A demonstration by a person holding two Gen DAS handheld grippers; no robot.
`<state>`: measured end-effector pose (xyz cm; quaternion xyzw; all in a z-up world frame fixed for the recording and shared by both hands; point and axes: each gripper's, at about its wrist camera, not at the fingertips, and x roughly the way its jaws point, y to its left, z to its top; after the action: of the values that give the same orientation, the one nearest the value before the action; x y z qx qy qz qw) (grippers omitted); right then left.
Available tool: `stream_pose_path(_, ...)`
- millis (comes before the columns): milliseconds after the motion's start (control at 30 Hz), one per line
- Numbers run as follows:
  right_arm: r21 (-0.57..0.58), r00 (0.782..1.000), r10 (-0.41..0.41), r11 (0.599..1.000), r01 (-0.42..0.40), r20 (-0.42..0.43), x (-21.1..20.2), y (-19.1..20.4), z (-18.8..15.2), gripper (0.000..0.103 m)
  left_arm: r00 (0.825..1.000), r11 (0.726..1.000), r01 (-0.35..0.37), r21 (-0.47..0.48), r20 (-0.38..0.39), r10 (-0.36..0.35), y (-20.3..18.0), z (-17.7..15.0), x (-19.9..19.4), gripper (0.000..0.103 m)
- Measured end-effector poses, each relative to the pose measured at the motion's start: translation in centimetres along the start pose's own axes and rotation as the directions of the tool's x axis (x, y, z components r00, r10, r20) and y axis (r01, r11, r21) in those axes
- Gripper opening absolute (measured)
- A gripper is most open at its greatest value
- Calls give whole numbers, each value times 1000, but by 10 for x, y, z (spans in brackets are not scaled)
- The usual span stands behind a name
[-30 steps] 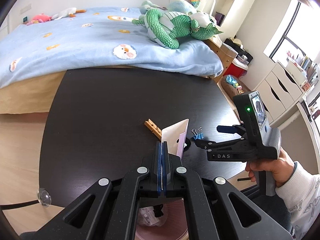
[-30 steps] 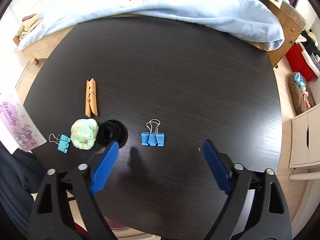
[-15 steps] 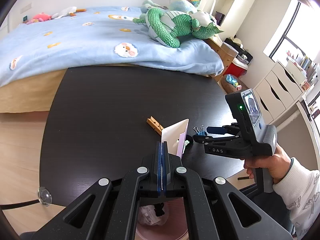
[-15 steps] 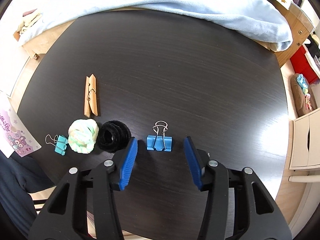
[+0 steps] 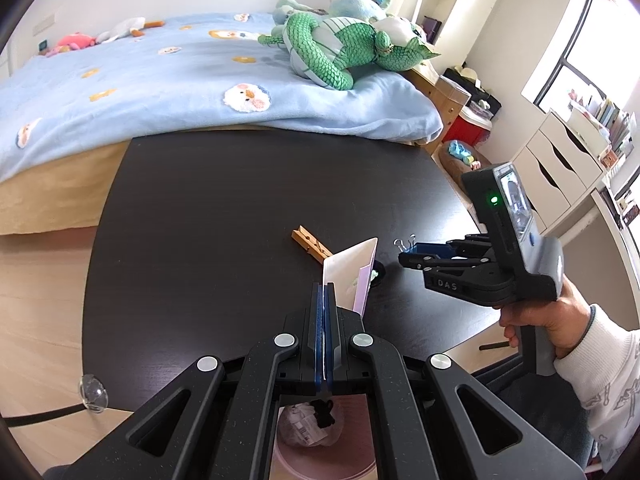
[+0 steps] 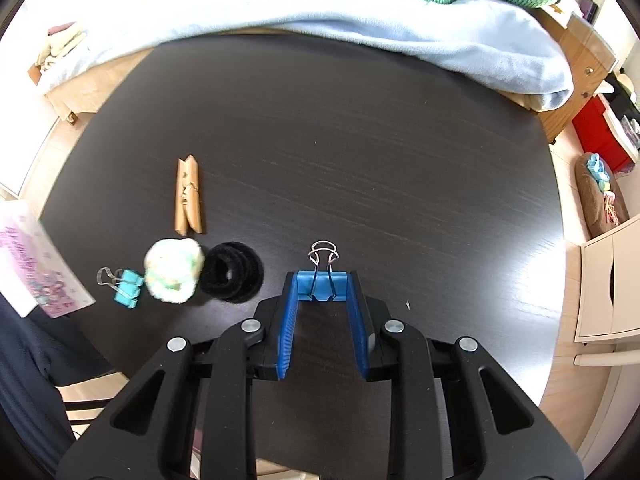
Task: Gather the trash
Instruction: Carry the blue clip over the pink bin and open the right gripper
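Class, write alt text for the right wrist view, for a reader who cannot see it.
The right tongs are shut on a blue binder clip on a dark round table. To its left lie a black hair tie, a pale green scrunchie, a teal binder clip and a wooden clothespin; a bed with a blue blanket lies beyond.

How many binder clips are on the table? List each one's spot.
2. The blue binder clip sits between the right gripper fingers, which are shut on it. The teal binder clip lies left of the pale scrunchie. Others may be hidden.
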<state>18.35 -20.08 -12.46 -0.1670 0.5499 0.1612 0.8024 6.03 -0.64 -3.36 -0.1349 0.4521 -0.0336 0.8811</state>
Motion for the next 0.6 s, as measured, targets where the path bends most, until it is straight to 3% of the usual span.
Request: stream_pose_path(600,-46,981,66,997,-59,185,-127,43,-57,24,1000,993,-6,114,7,5,-19,-18,-31,0)
